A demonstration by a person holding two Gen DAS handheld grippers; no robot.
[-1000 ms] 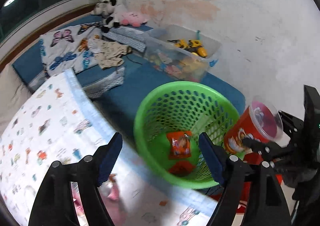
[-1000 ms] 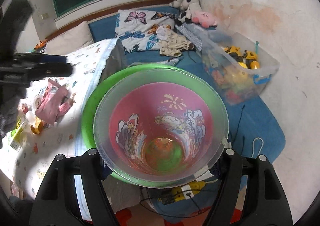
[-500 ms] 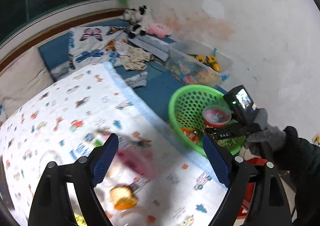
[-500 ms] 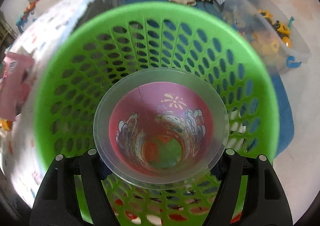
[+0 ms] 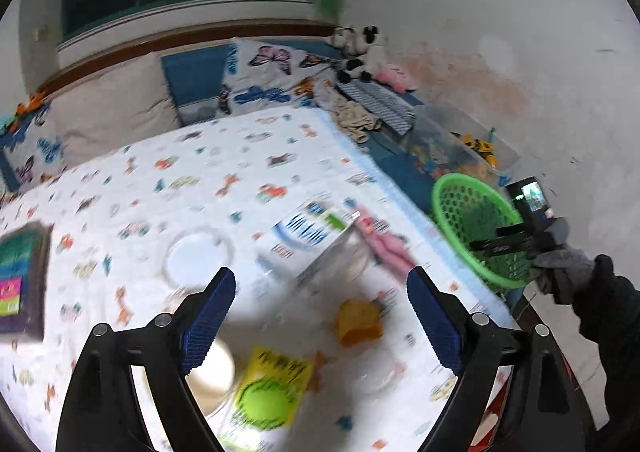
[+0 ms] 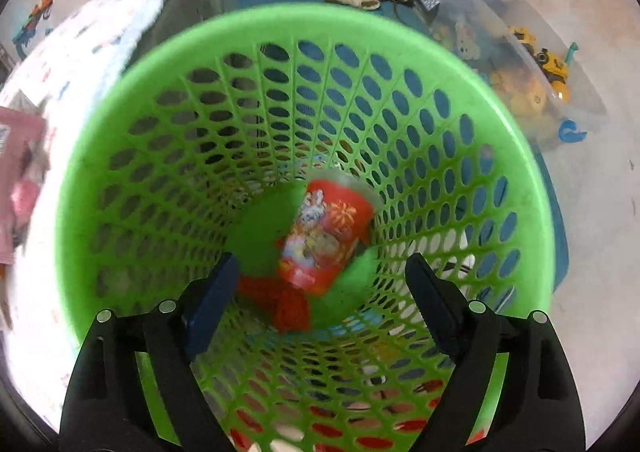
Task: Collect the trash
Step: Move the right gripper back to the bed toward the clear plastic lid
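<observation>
- Plainly, the green mesh basket is the biggest piece of the job: stiff perforated plastic, light, standing just beside the edge of the table, which wears a white cloth printed with small animals. It looks rigid enough to take dropped trash without tipping.
- Inside it lies the red cartoon cup, on its side near the basket floor beside an orange-red wrapper. The cup looks thin-walled and light, with a clear rim; it would crush if squeezed hard and is best pinched across the wall near the rim.
- On the table, the white printed box is blurred; it seems to be light card, so a hold across its narrow edge should serve.
- Next to it the pink wrapper is soft, floppy film, probably slippery; take it at a bunched fold.
- Nearer, the yellow-green packet lies flat, so one finger would have to slide under an edge.
- An orange crumpled piece sits between the fingers' line of sight, small and light.
- The left gripper hovers over the table with fingers wide apart, holding nothing.
- The right gripper hangs over the basket mouth, fingers apart and empty.
</observation>
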